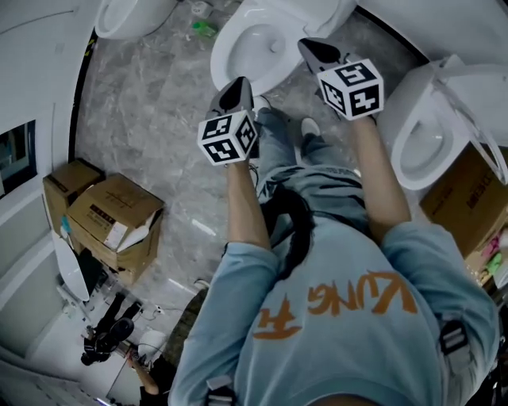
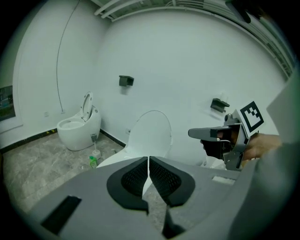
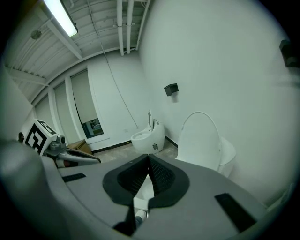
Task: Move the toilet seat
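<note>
Grippers: two, one in each of your hands. Your left gripper (image 2: 148,161) is clenched with nothing in it, and your right gripper (image 3: 149,161) is clenched and empty too.
Toilets: three. The middle toilet (image 1: 226,59) is straight ahead of you, with both grippers over its bowl. The left toilet (image 1: 119,20) stands well apart. The right toilet (image 1: 397,127) is close by your right arm.
Toilet seat: one, on the middle toilet. The toilet seat (image 2: 152,133) stands upright against the wall, ahead of both grippers and apart from them.
Cardboard boxes: at least three. There is a stack of boxes (image 1: 115,210) by the left wall and one box (image 1: 468,198) just beside the right toilet.
Bottle: one green bottle (image 1: 204,29), on the floor just left of the middle bowl.
Wall fittings: two black fittings, one (image 2: 125,80) up left of the seat and one (image 2: 219,104) to its right.
Edges: the middle bowl's front rim lies just beyond your shoes (image 1: 309,127).
Open room: bare grey floor (image 1: 143,119) spreads wide on your left. On your right, the gap between the middle and right toilets is narrow.
</note>
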{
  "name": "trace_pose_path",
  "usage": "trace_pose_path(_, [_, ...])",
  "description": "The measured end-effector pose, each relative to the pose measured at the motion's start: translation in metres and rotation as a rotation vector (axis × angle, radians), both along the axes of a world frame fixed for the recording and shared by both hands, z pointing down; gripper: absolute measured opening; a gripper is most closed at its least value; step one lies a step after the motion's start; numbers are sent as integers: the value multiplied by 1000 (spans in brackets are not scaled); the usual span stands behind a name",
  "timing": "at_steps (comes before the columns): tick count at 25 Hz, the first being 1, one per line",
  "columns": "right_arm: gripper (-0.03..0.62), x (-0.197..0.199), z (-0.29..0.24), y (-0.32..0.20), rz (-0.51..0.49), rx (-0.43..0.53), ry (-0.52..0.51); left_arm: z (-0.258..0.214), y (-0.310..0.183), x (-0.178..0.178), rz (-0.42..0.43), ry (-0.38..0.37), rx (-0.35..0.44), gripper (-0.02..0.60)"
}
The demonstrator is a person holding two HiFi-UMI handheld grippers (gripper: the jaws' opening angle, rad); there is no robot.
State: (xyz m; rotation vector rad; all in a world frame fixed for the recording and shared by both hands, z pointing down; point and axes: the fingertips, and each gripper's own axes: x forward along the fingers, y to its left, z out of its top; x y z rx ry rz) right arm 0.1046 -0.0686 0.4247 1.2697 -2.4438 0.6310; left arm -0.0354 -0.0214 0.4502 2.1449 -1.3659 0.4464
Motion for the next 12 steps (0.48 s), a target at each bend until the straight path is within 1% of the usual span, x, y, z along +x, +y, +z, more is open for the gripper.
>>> trace_pose_path(3, [0,-9,18,2,-19,-41,18,18,0,-4,-16,32,-35,2])
trace_pose_path(8, [0,-32,53,6,-50,-96,34,52,4,-22,-28,37,-98,2])
trace_pose_path(12, [0,-50,75,2,-69,-140,41,77,0,-34,-20,46,-154,2])
